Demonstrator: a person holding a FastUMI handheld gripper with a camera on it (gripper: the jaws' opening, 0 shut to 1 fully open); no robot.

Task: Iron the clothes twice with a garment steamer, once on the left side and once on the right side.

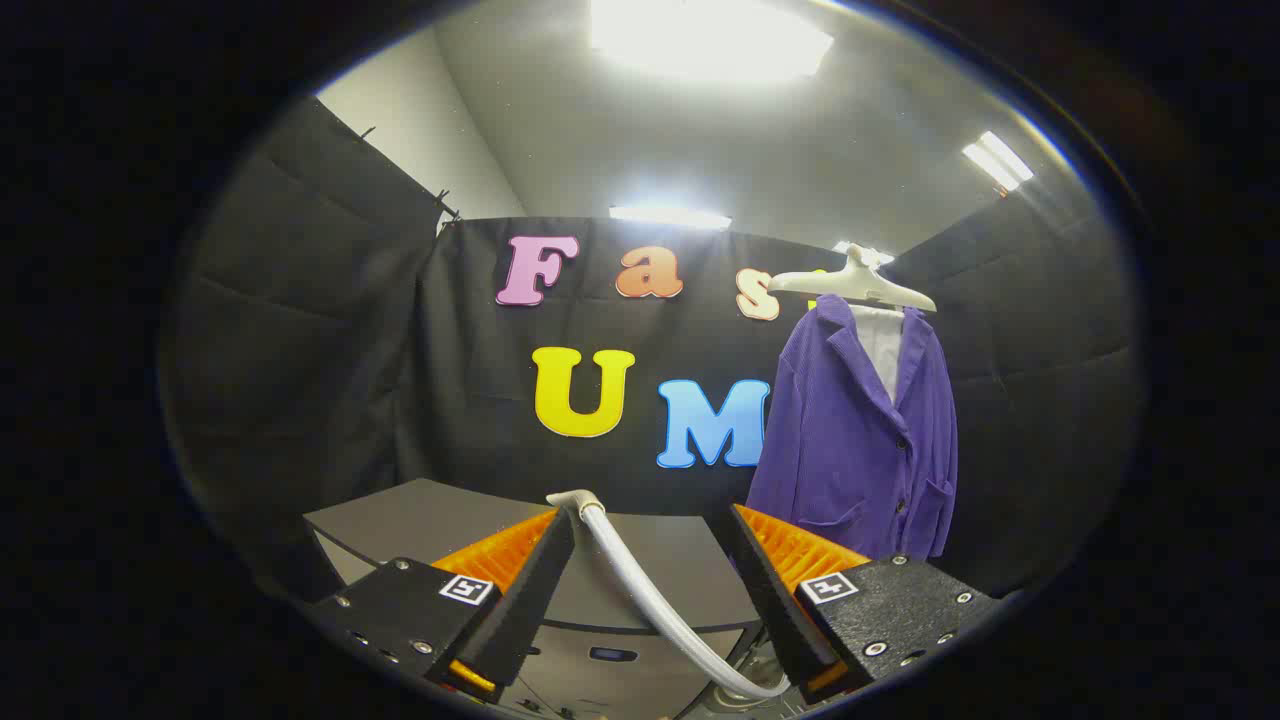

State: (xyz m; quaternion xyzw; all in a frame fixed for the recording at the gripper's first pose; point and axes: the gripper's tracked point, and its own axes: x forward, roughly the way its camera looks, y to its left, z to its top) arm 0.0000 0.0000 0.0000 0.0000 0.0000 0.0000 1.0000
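Gripper [650,560]: one, fingers spread wide, grasping nothing. Steamer hose [640,580]: one, pale and flexible, running up between the fingers to an elbow end near the left fingertip; likely light and springy, best taken by its rigid head. Table [400,515]: one, grey, beyond the fingers. Purple jacket [850,440]: one, soft, hanging on one white hanger [852,280], beyond the right finger.

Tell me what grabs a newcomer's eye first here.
The purple button-front jacket on a white plastic hanger, hanging beyond the gripper and off to the right. Next, the pale corrugated steamer hose curving between the open gripper's fingers, over the grey table.
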